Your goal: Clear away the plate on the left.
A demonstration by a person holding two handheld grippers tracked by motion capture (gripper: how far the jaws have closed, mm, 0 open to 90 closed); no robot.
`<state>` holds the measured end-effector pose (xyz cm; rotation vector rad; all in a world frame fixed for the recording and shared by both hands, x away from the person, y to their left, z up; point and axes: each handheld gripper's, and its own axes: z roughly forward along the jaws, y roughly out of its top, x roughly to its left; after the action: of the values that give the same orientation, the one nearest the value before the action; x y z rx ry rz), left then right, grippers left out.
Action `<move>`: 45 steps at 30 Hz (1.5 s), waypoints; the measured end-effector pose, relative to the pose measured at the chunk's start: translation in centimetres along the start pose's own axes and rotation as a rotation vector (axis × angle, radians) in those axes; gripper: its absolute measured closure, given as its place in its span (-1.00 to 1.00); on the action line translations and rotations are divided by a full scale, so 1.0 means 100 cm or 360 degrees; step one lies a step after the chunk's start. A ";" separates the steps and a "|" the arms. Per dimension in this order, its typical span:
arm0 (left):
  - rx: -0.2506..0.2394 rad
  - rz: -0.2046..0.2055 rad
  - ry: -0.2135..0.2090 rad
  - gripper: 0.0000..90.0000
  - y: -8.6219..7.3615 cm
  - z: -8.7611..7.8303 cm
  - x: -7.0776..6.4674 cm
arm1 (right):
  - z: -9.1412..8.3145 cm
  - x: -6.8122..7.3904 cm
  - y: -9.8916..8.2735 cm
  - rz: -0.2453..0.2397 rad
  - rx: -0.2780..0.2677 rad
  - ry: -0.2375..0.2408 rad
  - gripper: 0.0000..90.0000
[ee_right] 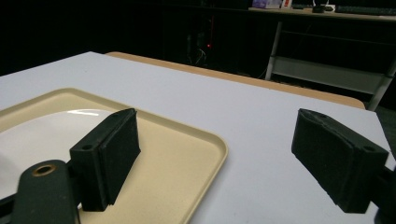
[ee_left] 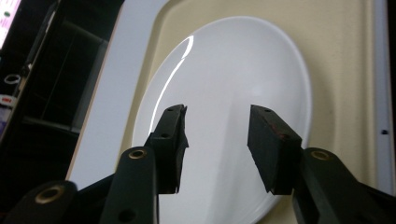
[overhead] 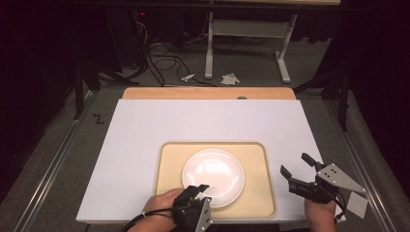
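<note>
— What is sitting at the left of the table (overhead: 145, 125)?

— The person's left hand (overhead: 162, 205) is coming in over the near edge, carrying the left claw (overhead: 201, 187). In the high view its tips are reaching over the near-left rim of the white plate (overhead: 213, 176). In the left gripper view the left claw (ee_left: 217, 144) is standing partly open, its two black pads apart with the white plate (ee_left: 233, 84) showing in the gap between them. It is gripping nothing, and whether the pads are touching the plate cannot be told.

— And where is the plate lying?

— It is resting in the middle of the beige tray (overhead: 256, 159), which is sitting toward the near edge of the table, about midway between the left and right edges. The plate is bare and is catching a streak of light.

— What is happening toward the right?

— The right claw (overhead: 296, 164) is hanging near the near-right corner of the table, just beyond the tray's right rim, with the right hand (overhead: 320, 212) behind it at the near edge. In the right gripper view the right claw (ee_right: 215, 158) is gaping wide and holding nothing; one pad is lying over the beige tray (ee_right: 187, 158), the other over the white table (ee_right: 261, 121).

— Anything beyond the table?

— Cables (overhead: 164, 60) are trailing across the dark floor by the legs of a grey stand (overhead: 244, 34).
</note>
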<state>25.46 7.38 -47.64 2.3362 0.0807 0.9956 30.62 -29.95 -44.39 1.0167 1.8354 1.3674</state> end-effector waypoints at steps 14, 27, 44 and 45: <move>-0.0144 -0.0708 0.0127 -0.13 -0.057 -0.029 0.061 | 0.000 0.000 0.000 0.0003 0.0005 -0.0001 -0.64; -0.0251 -0.1266 0.0424 -0.67 -0.131 -0.083 0.098 | 0.000 -0.001 -0.001 0.0010 0.0009 -0.0007 -0.64; -0.0241 -0.1293 0.0431 -1.00 -0.144 -0.087 0.096 | 0.001 -0.001 -0.002 0.0009 0.0019 -0.0017 -0.64; -0.0241 -0.1293 0.0431 -0.99 -0.144 -0.087 0.096 | 0.001 -0.001 -0.002 0.0011 0.0017 -0.0018 -0.64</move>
<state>28.88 26.20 -44.58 1.7446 0.9401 0.8318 30.70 -30.06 -44.55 1.0352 1.8345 1.3546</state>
